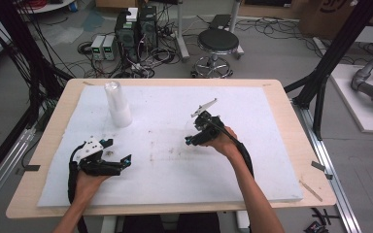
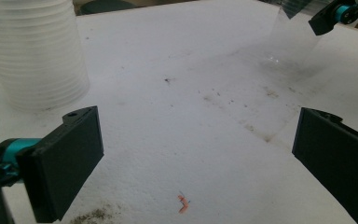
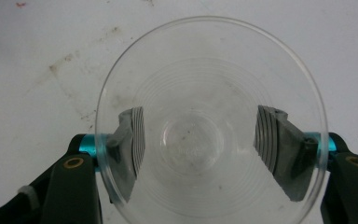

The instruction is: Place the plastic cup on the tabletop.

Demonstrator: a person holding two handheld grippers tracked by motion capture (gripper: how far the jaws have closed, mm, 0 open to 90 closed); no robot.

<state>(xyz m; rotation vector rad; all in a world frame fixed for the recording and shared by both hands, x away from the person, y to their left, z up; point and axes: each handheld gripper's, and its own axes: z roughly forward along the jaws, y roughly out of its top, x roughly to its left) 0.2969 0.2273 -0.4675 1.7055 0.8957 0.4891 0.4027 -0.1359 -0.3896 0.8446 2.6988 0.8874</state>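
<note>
The right gripper (image 1: 190, 141) has its jaws closed against the outside of a clear plastic cup (image 3: 209, 130), one pad on each side of the wall; its own view looks straight down into the cup's round mouth, and the two ribbed pads show through the plastic on either flank. In the left gripper view the same cup (image 2: 291, 49) stands upright at the far right, low over the white foam sheet (image 1: 175, 160) that covers the surface; whether its base touches the sheet I cannot tell. The left gripper (image 1: 119, 162) rests near the front left of the sheet with its jaws spread wide and nothing between them, only bare foam flecked with dark specks and one small orange scrap (image 2: 183, 204). A stack of clear cups (image 1: 117, 103) stands upright toward the back left, well apart from both grippers. No brand, label or readable writing appears on the cup, the stack or the grippers. Beyond the surface a black stool (image 1: 217, 44) stands on the floor.
</note>
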